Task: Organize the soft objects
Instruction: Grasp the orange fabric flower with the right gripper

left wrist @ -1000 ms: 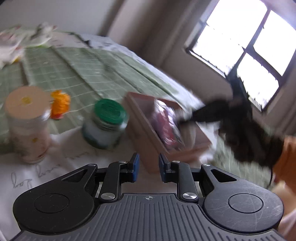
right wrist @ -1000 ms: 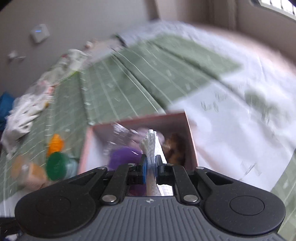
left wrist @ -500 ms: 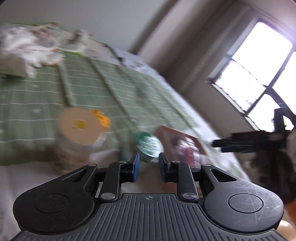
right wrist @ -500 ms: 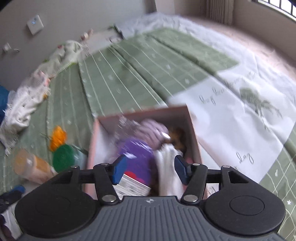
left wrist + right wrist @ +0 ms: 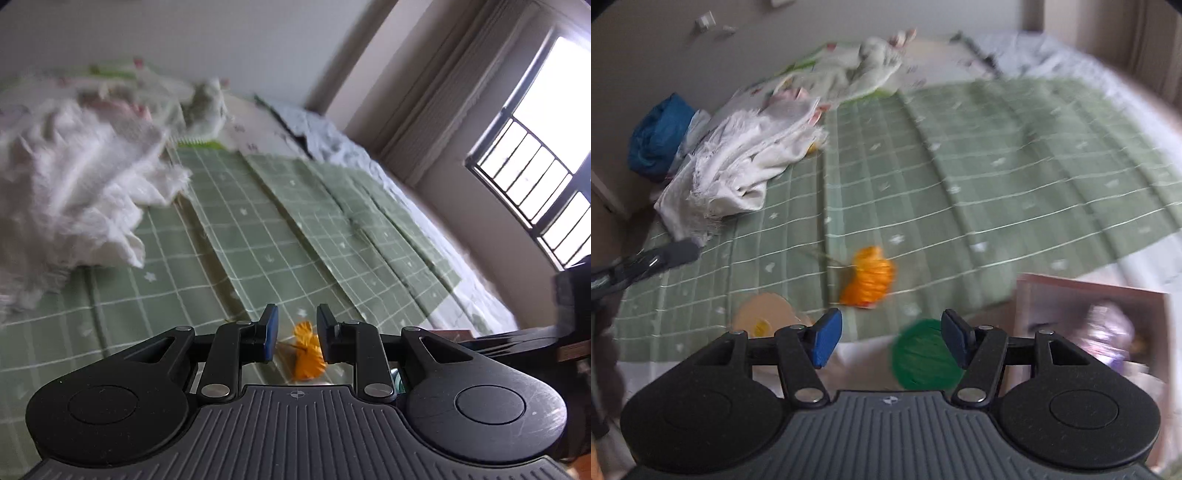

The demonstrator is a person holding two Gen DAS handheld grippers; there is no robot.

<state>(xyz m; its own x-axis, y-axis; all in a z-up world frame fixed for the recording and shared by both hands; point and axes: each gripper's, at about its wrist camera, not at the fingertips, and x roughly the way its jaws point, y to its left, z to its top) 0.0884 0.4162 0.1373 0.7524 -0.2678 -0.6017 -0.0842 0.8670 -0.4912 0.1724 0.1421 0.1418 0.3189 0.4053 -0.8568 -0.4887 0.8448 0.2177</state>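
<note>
An orange soft flower [image 5: 868, 277] lies on the green checked bedspread [image 5: 997, 166]; it also shows in the left wrist view [image 5: 307, 350], just beyond the fingers. My left gripper [image 5: 294, 332] is empty with a narrow gap between its jaws, above the flower. My right gripper [image 5: 891, 338] is open wide and empty, above the green-lidded jar [image 5: 925, 356]. The pink box [image 5: 1089, 314] at the right holds purple soft items [image 5: 1108, 332].
A crumpled white towel [image 5: 738, 158] lies at the left, also in the left wrist view [image 5: 74, 184]. A tan-lidded jar [image 5: 764, 317] stands beside the green one. More cloths [image 5: 857, 70] and a blue bag [image 5: 657, 136] lie at the bed's head.
My right gripper opened, left the white cloth in the pink box and swung left. My left gripper swung up and left, toward the orange flower.
</note>
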